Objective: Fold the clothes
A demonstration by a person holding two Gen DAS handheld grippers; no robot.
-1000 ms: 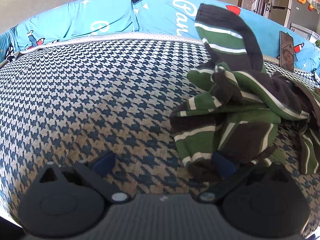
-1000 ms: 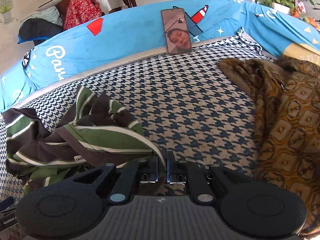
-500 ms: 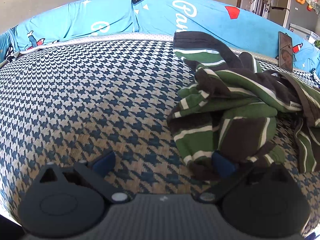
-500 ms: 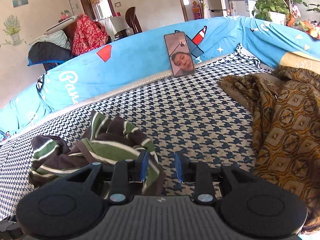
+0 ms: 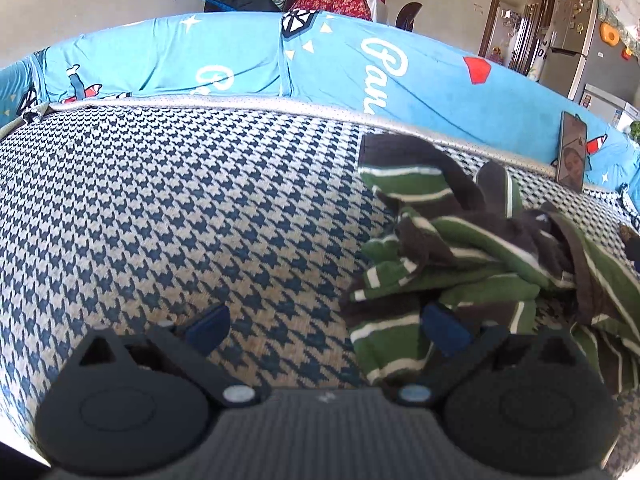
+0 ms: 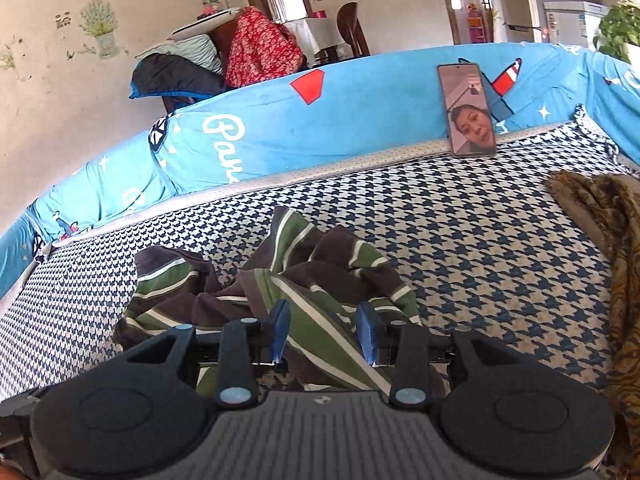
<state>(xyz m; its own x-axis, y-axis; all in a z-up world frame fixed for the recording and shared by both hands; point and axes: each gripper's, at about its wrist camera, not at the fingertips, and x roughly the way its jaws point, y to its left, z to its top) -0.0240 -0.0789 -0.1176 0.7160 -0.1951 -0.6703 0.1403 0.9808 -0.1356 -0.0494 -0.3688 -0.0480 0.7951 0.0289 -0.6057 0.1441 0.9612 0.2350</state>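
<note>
Left gripper (image 5: 326, 326): fingers wide apart, holding nothing | right gripper (image 6: 324, 332): fingers parted over striped garment (image 6: 280, 284), gripping nothing | garment crumpled on houndstooth bed (image 5: 180, 208) | risk: pinching several bunched layers, folding crooked | beyond: phone (image 6: 466, 110) propped against blue bolster (image 6: 360, 120) | containers: none visible.

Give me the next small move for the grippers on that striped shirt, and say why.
Probably lower the right gripper and pinch an edge: the striped shirt lies crumpled on the bed, and both grippers, the left gripper included, are open, holding nothing.
</note>
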